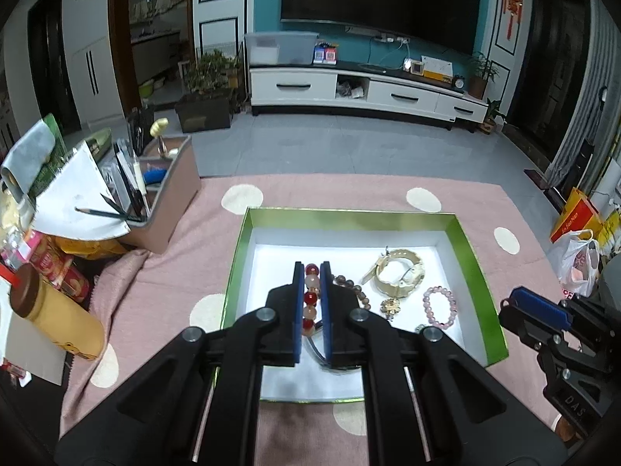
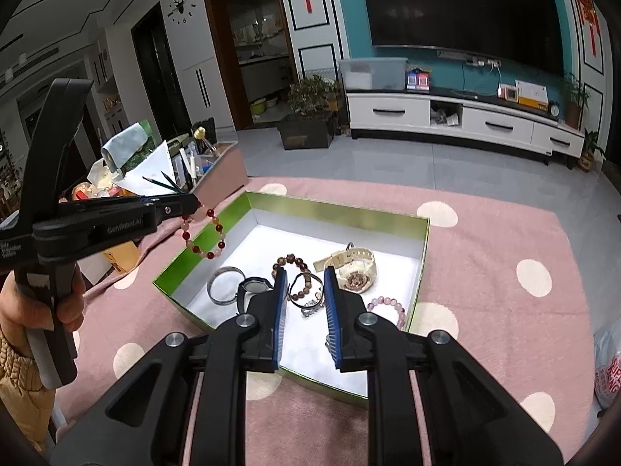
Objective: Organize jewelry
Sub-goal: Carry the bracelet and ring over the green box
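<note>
A green-walled box [image 1: 349, 213] [image 2: 337, 209] with a white floor sits on a pink dotted cloth. My left gripper [image 1: 312, 268] [image 2: 196, 204] is shut on a red and pale pink bead bracelet [image 1: 312, 299] [image 2: 205, 237], which hangs above the box's left wall. In the box lie a cream watch [image 1: 399, 273] [image 2: 355, 272], a pink bead bracelet [image 1: 440, 306] [image 2: 388, 306], a brown bead bracelet [image 1: 355, 289] [image 2: 293, 272], a silver bangle [image 2: 225, 285] and a dark watch [image 2: 254, 285]. My right gripper [image 2: 306, 273] [image 1: 535, 306] hovers over the box's near side, slightly open and holding nothing.
A pink desk organizer [image 1: 163, 202] with pens and papers stands left of the box. A yellow bottle [image 1: 54, 318] lies at the near left. A plastic bag [image 1: 578, 268] sits off the right edge. A hand [image 2: 23, 310] holds the left gripper's grip.
</note>
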`<state>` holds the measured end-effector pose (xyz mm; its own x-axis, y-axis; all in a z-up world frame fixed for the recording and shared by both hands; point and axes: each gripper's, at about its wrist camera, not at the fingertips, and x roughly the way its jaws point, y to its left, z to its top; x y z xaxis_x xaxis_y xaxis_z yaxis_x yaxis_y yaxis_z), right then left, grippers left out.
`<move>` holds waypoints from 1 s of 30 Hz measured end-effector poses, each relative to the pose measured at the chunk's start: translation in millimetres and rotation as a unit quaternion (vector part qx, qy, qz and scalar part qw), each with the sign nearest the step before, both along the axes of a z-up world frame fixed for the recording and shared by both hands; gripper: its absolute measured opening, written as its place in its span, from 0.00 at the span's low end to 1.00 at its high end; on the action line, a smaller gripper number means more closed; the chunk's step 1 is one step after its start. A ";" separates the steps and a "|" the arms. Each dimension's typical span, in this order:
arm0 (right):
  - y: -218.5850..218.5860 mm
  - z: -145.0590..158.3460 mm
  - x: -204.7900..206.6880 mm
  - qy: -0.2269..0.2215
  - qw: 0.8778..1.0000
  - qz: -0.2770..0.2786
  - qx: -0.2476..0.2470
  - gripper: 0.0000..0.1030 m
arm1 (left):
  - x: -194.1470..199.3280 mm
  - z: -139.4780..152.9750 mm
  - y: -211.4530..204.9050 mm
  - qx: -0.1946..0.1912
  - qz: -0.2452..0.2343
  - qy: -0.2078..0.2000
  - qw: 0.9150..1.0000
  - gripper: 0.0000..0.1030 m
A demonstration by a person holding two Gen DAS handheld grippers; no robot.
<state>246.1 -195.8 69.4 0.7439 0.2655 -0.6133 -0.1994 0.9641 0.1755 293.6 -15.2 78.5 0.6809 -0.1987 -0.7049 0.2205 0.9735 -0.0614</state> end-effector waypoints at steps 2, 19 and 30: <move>-0.2 -5.7 4.8 0.009 1.000 0.001 0.001 0.18 | 7.7 -6.0 2.1 -0.003 0.004 0.009 1.000 0.07; -4.0 -43.8 35.3 0.065 0.998 -0.004 -0.003 0.18 | 57.2 -58.1 -13.1 0.014 0.010 0.069 0.997 0.07; -5.2 -57.2 47.7 0.085 0.996 -0.011 -0.013 0.18 | 76.4 -82.9 -4.7 0.043 0.033 0.093 0.994 0.07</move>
<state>293.8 -201.0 12.2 0.6337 0.2323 -0.7379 -0.1478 0.9726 0.1793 370.0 -19.9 -4.3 0.5471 -0.0919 -0.8320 0.1482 0.9889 -0.0117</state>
